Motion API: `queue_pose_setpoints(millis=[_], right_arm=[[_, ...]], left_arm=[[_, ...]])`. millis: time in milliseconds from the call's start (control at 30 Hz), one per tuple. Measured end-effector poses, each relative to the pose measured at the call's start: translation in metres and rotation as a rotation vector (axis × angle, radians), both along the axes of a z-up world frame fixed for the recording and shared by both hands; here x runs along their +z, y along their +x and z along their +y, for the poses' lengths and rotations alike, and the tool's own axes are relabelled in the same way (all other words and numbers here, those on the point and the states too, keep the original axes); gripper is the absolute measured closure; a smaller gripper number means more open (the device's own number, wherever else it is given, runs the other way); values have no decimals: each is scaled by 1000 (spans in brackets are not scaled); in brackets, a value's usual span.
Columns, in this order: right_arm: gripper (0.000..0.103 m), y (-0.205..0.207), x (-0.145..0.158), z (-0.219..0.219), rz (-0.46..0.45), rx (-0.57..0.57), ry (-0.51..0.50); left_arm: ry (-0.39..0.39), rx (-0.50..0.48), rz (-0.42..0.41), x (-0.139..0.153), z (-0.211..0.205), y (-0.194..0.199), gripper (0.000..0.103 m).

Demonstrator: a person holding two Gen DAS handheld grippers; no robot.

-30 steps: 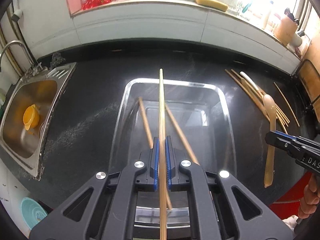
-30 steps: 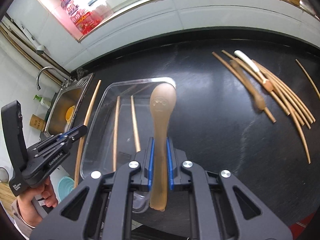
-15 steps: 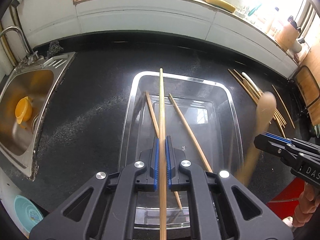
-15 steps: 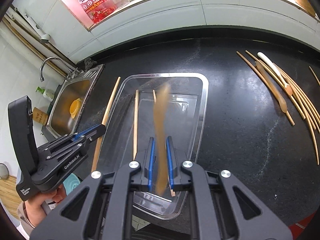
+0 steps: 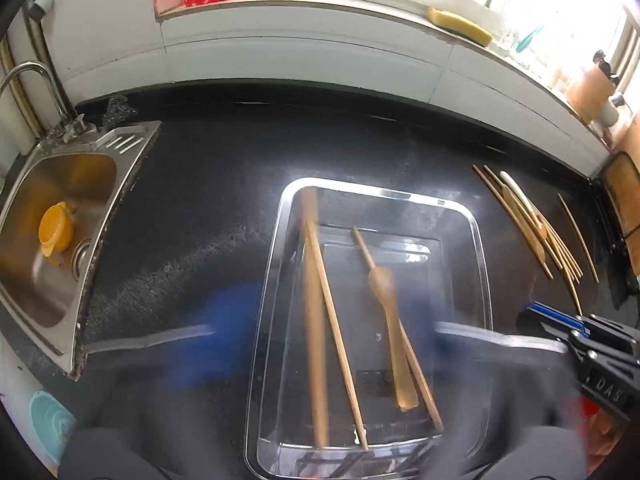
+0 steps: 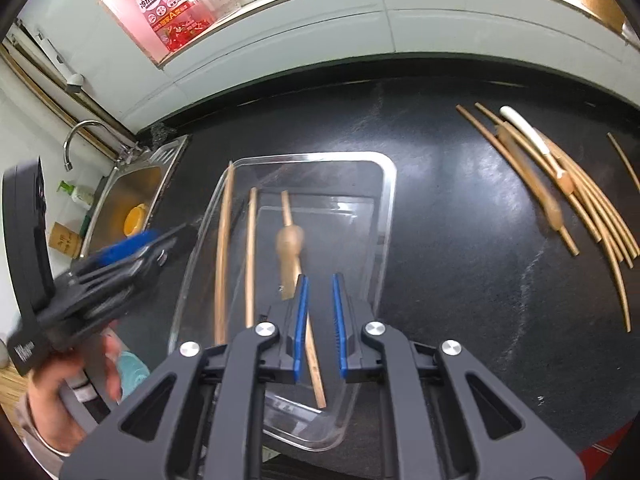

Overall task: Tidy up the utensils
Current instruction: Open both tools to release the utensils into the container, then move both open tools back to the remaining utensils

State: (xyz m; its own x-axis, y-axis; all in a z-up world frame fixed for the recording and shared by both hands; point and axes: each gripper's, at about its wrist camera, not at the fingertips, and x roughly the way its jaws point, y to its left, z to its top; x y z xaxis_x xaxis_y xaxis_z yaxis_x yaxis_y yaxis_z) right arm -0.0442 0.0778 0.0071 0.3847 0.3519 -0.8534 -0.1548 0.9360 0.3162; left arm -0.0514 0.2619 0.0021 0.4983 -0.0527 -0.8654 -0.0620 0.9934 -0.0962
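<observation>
Wooden spoon (image 6: 289,254) and chopsticks (image 6: 250,256) lie in the clear tray (image 6: 386,216) mid-frame, with the right gripper (image 6: 318,316) released and empty and the blurred left gripper (image 6: 132,250) seemingly parted, so hurried reaches toward the loose utensils (image 6: 560,188) at upper right could scatter them across the desk (image 6: 460,272).

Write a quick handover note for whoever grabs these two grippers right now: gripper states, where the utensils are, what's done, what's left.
Right gripper: open, empty, over the near end of the clear tray.
Left gripper: blurred at the tray's left side; open or shut cannot be told.
In the tray: three chopsticks, one blurred along the left wall, plus a wooden spoon lying across one chopstick.
Still on the black counter, right of the tray: a loose pile of chopsticks, another wooden spoon and a white-handled utensil.
Left to do: likely move that pile into the tray.
</observation>
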Motion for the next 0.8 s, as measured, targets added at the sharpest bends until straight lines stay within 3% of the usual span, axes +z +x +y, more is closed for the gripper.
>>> queue_pose_setpoints(millis=[33, 100, 133, 167, 300, 433, 667, 800], right_arm=[[90, -1, 1, -4, -9, -17, -9], [77, -2, 2, -14, -34, -44, -35], [50, -3, 3, -19, -54, -56, -49], [37, -4, 4, -24, -75, -65, -57], [36, -9, 7, -49, -143, -75, -130], [18, -8, 1, -91, -155, -139, -158], [7, -9, -17, -185, -91, -320, -131], [7, -6, -30, -240, -33, -392, -116]], left_arm=[[7, -6, 9, -1, -2, 2, 6], [14, -5, -2, 0, -5, 4, 6], [21, -2, -8, 1, -6, 4, 6], [23, 0, -15, 2, -5, 4, 6], [29, 9, -33, 13, -7, 5, 6], [47, -9, -46, 19, -24, 8, 6], [70, -90, -24, 16, -84, 24, 6], [79, -138, 7, 6, -129, 39, 6]])
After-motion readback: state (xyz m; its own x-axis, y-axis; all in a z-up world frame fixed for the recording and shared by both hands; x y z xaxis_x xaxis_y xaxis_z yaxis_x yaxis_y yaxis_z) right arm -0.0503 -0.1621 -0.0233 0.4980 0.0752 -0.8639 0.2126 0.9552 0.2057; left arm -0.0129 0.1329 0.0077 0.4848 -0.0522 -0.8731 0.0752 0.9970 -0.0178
